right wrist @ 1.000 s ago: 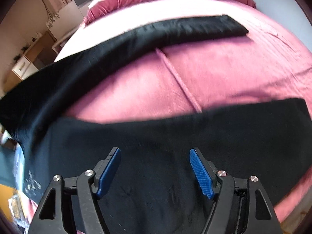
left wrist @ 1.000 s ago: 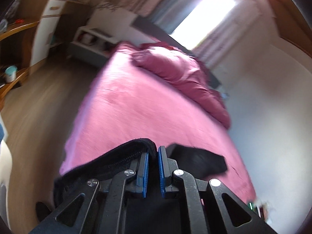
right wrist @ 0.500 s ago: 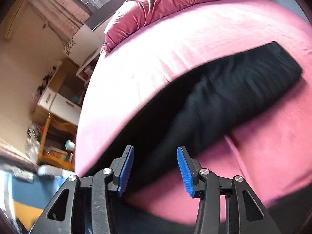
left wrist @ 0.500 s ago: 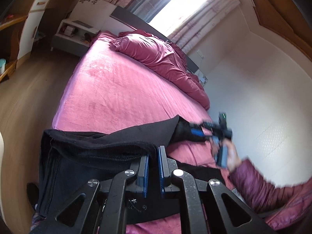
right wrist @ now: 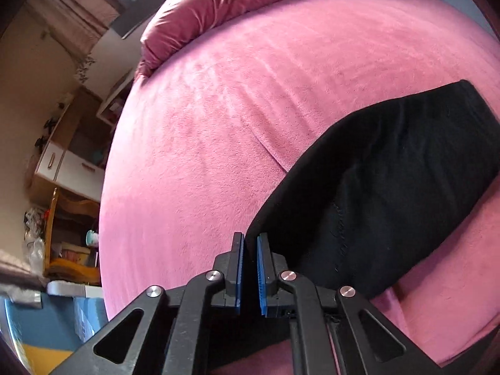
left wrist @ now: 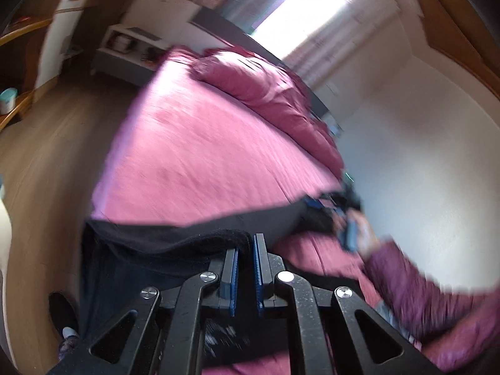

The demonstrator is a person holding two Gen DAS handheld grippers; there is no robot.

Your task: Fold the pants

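Observation:
The black pants (left wrist: 175, 237) lie across the near end of a pink bed (left wrist: 203, 156). My left gripper (left wrist: 246, 243) is shut on the pants' thick waistband edge and holds it up; the fabric stretches right toward my other hand. In the right wrist view my right gripper (right wrist: 249, 243) is shut on the edge of a black pant leg (right wrist: 375, 187), which runs up and right over the pink sheet (right wrist: 250, 93). The right gripper (left wrist: 347, 215) also shows in the left wrist view, blurred, held by a hand in a maroon sleeve.
A bunched pink duvet (left wrist: 265, 93) lies at the head of the bed under a bright window. Wooden shelves and white cabinets (right wrist: 68, 162) stand along the left wall. A wooden floor (left wrist: 47, 162) runs left of the bed. A white wall (left wrist: 422, 172) bounds the right.
My right gripper has closed from open onto the pant leg's edge. My left gripper stays shut on the waistband and has swung, with the leg now pulled taut between both.

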